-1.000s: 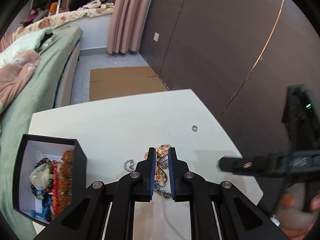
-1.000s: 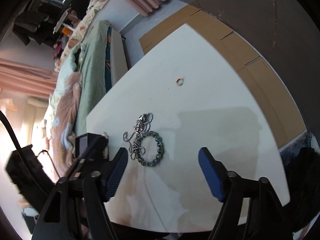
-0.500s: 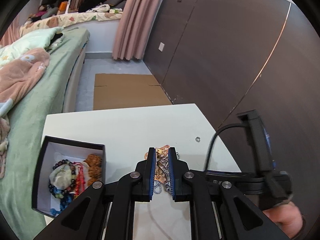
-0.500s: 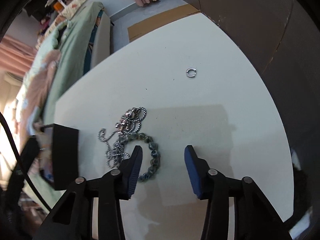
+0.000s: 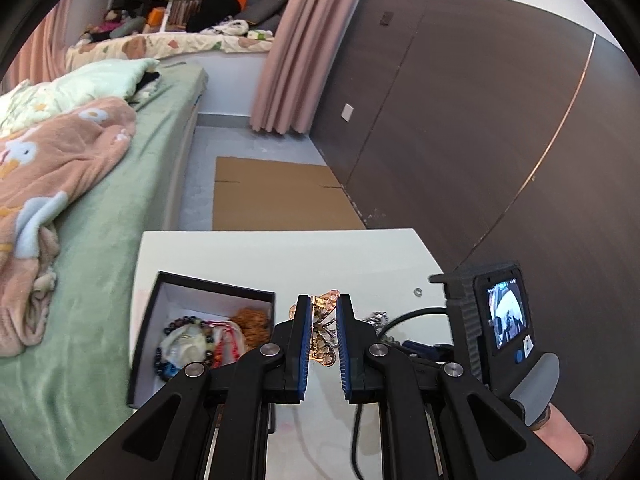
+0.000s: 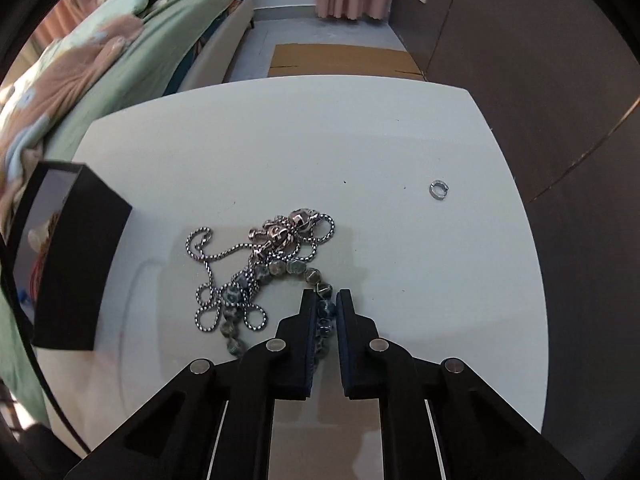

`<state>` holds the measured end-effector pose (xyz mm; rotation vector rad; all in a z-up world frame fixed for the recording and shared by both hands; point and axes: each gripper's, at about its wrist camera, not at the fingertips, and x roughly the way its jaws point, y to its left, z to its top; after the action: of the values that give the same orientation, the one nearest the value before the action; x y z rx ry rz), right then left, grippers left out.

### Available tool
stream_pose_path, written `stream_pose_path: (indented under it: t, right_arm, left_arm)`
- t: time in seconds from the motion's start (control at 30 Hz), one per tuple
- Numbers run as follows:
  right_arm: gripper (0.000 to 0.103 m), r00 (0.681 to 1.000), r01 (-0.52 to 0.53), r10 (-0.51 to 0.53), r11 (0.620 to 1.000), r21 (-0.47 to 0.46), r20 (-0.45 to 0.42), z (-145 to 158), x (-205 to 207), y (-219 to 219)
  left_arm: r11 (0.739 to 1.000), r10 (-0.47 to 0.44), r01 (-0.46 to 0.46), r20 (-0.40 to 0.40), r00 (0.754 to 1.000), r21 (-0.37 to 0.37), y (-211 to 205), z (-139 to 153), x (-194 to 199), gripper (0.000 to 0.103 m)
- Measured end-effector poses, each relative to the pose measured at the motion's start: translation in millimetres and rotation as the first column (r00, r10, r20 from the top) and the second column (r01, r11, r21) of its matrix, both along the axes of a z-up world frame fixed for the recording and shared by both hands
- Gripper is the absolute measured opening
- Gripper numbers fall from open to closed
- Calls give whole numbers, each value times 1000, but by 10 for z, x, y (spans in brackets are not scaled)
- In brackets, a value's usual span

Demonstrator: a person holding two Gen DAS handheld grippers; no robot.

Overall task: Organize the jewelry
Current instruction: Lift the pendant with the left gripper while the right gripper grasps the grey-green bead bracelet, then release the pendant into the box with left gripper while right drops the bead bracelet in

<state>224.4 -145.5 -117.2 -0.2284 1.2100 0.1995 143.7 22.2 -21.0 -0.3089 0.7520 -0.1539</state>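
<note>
Jewelry sits split: our left claw [image 5: 323, 334] pinches a gold ornament [image 5: 322, 336] beside the box [image 5: 224, 289], our right claw [image 6: 323, 312] clamps the beaded bracelet [image 6: 298, 270], whose tangled chain [image 6: 224, 256] may drag along.

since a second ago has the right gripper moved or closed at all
Yes. The right gripper has moved left across the white table, away from the small ring, and its jaws have narrowed from wide open to shut on the green bead bracelet.

- one black box [image 5: 208, 286];
- one gold ornament [image 5: 323, 334];
- one silver chain [image 6: 256, 256];
- one bead bracelet [image 6: 296, 270];
- one small ring [image 6: 439, 189]
</note>
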Motion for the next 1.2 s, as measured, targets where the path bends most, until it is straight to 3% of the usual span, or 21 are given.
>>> stream_pose_path:
  t: [0.1, 0.3, 0.7, 0.77, 0.83, 0.87, 1.2]
  right_arm:
    - [11, 1000, 21, -21, 999, 33, 5, 69, -30, -111]
    - [11, 994, 83, -96, 970, 228, 47, 410, -100, -413]
    - [11, 982, 49, -139, 838, 544, 125, 930, -258, -553]
    - [11, 981, 32, -137, 813, 582, 137, 992, -271, -535]
    - [11, 980, 10, -130, 788, 615, 149, 1035, -274, -460]
    - [11, 980, 4, -128, 781, 625, 154, 1052, -285, -442]
    - [11, 980, -39, -115, 685, 728, 161, 1097, -292, -220]
  left_arm:
    - [1000, 11, -11, 9, 1000, 0, 54, 46, -37, 13]
    - [1000, 27, -27, 19, 999, 2, 134, 91, -67, 13]
    - [990, 134, -134, -16, 991, -34, 394, -5, 32, 15]
    - [988, 145, -146, -30, 989, -47, 419, -22, 41, 31]
    - [984, 161, -163, -39, 986, -76, 467, -42, 45, 76]
    - [981, 169, -172, -34, 985, -94, 502, -46, 37, 82]
    - [952, 253, -256, -38, 967, -167, 788, -53, -8, 85]
